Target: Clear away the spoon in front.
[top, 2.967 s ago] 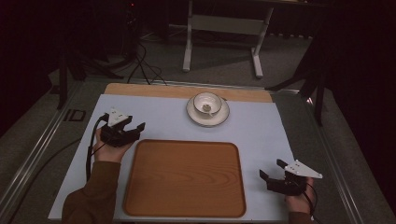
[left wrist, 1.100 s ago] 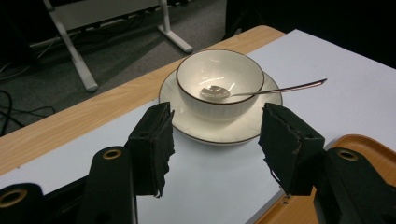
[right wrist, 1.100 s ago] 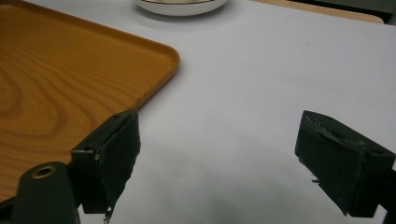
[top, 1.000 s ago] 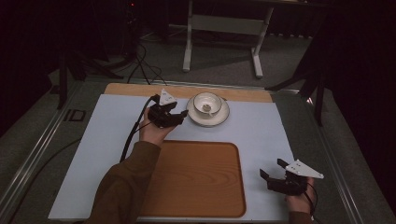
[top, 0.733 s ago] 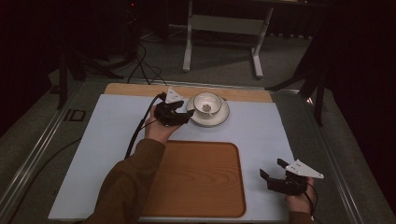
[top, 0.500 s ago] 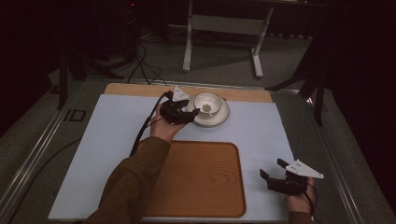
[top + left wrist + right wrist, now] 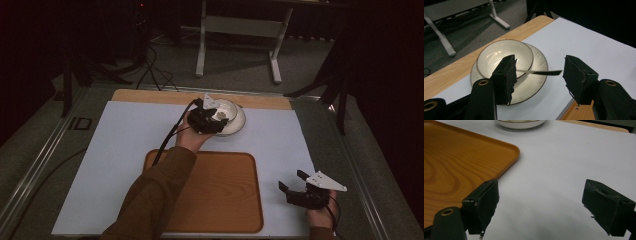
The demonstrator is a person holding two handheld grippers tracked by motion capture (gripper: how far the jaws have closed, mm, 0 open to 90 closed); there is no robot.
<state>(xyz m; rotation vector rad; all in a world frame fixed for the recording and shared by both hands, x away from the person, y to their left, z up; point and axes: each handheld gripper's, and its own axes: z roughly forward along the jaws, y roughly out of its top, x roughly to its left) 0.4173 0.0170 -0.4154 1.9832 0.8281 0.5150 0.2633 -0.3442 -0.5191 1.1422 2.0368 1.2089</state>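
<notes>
A cream bowl (image 7: 499,51) sits on a cream plate (image 7: 534,82) at the far middle of the white mat. A spoon handle (image 7: 541,72) sticks out of the bowl over the plate's rim. My left gripper (image 7: 539,63) is open, its jaws standing either side of that handle without touching it. From above, the left gripper (image 7: 212,120) covers the near left part of the bowl (image 7: 229,109) and plate (image 7: 240,124). My right gripper (image 7: 292,180) rests open and empty near the front right of the mat; in its own view the right gripper (image 7: 541,187) points over bare mat.
A wooden tray (image 7: 220,195) lies empty at the front middle, its corner (image 7: 509,150) just left of the right gripper. The mat (image 7: 125,145) lies on a wooden tabletop (image 7: 150,96). Table legs and cables stand on the floor beyond.
My left gripper has travelled from the mat's left side to the bowl, closing the last stretch rightward over the plate. The right gripper has stayed put.
</notes>
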